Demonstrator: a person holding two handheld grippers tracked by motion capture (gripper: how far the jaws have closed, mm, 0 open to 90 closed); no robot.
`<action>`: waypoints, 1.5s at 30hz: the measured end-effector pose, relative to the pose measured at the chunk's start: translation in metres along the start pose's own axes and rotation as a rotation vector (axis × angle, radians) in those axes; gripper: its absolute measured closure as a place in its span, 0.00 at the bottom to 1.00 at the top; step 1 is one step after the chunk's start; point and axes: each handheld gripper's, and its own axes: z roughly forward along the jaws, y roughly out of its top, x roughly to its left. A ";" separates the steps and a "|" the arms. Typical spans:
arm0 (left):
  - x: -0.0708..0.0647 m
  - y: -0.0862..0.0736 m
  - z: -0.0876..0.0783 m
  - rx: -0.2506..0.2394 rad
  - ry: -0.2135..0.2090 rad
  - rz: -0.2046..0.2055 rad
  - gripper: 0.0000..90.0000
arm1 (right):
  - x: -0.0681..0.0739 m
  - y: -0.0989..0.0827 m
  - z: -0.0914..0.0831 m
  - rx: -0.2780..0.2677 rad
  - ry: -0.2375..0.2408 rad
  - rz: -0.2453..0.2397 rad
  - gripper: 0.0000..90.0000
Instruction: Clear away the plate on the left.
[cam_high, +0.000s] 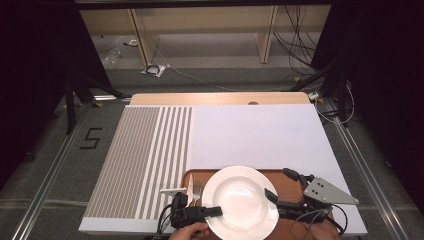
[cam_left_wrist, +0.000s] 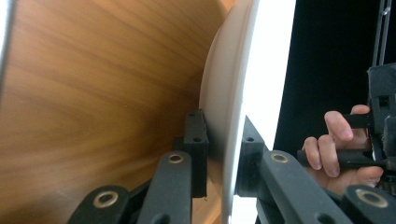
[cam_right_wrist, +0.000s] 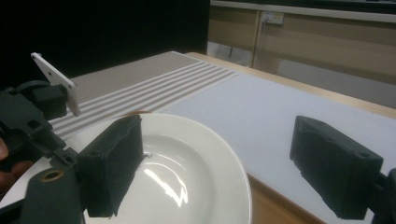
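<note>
White plate (cam_high: 240, 202), brown wooden tray (cam_high: 289, 186), grey-striped mat (cam_high: 145, 160)

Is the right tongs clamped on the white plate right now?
No, the right tongs stand wide open, one jaw over the white plate and the other off beside its rim.

The counter (cam_high: 220, 98) is a pale wooden slab, nearly all of it covered by a white mat (cam_high: 260, 135) that lies flat on it, so that bare wood shows just beyond the mat's far edge. Taking that mat as the mark, its left part carries grey and white stripes running front to back, and its right part is plain white. At the mat's near edge, about midway along, rests a brown wooden tray (cam_high: 290, 186), its right end still within the mat's plain part.
</note>
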 end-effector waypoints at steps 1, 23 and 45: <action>0.000 0.000 0.001 0.002 0.000 0.002 0.87 | 0.000 0.000 0.000 0.003 -0.001 0.003 0.20; 0.003 -0.005 0.009 0.039 0.060 0.013 0.87 | 0.001 0.000 0.001 0.007 0.006 -0.003 0.20; -0.017 -0.003 -0.011 0.004 0.187 0.217 0.45 | 0.001 0.000 0.001 0.008 0.012 0.001 0.20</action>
